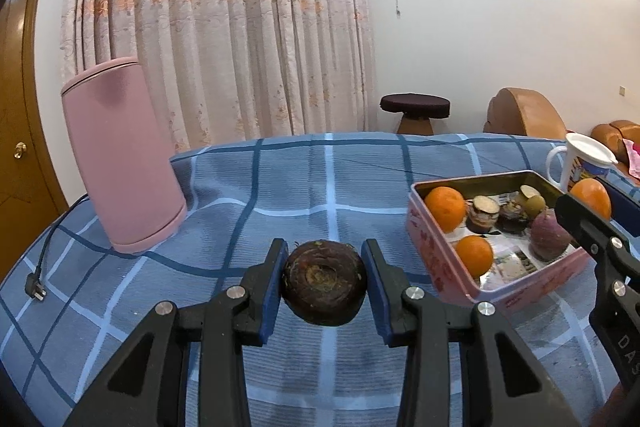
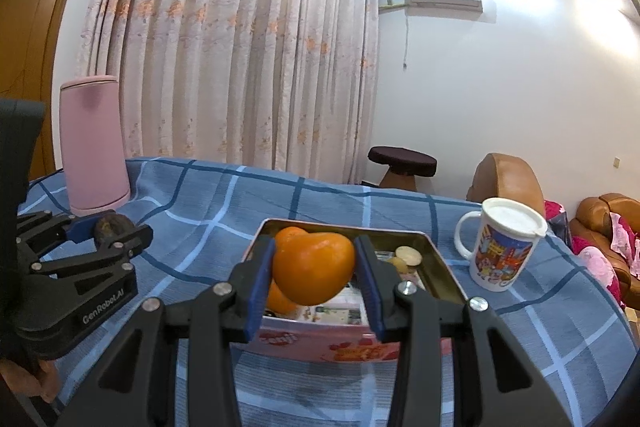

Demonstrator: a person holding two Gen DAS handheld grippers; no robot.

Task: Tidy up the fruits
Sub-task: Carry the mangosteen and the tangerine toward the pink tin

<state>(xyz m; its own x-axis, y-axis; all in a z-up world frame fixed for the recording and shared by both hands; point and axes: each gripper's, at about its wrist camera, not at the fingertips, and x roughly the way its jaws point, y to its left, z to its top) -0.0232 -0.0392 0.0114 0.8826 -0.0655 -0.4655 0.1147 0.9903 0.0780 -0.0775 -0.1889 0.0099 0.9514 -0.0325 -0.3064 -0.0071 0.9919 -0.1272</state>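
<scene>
Orange (image 2: pixel 314 273) between right tongs (image 2: pixel 316 269)

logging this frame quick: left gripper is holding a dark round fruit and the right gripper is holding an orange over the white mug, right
Not quite. In the right wrist view the right gripper holds the orange over the pink tin, not the white mug, which stands beside it. The left gripper does hold the dark round fruit.

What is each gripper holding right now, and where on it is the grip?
The left gripper clamps a dark brown round fruit by its two opposite sides. The right gripper clamps an orange the same way, above the pink tin.
</scene>
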